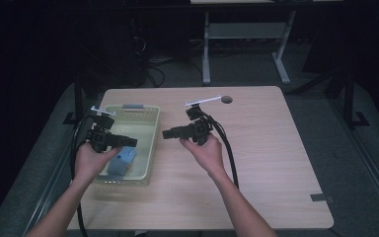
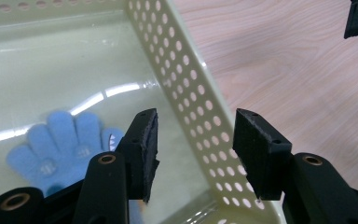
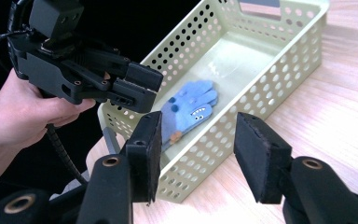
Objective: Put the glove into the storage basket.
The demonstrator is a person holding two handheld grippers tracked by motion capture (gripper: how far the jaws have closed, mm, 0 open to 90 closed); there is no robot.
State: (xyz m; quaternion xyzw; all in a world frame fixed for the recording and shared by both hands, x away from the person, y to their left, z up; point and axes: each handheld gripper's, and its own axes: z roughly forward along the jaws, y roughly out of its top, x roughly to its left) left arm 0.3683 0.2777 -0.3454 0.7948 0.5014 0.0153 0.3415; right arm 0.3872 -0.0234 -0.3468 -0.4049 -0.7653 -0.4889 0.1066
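both grippers are hovering by the basket with the blue glove inside

the left gripper [image 1: 128, 142] is hanging over the basket [image 1: 150, 143], released and holding nothing, and the blue glove [image 3: 189, 112] is lying flat inside. the right gripper [image 1: 167, 133] is waiting above the desk [image 1: 266, 148], released too. it is best going down slowly and pinching the glove's middle.

The basket [image 3: 265, 100] is pale yellow-green plastic, its walls patterned with rows of round holes and its smooth floor glossy with white streaks of reflected light. The glove [image 3: 189, 108] in it is light blue, with a small face printed on the palm: white teeth, dark eyes, and a few orange-brown dots. The tabletop [image 1: 256, 148] is light wood with a fine, wavy grain. Both the left tool [image 1: 128, 142] and the right tool [image 1: 167, 133] are matt black, with brass-coloured rings at their pivots and black cables.
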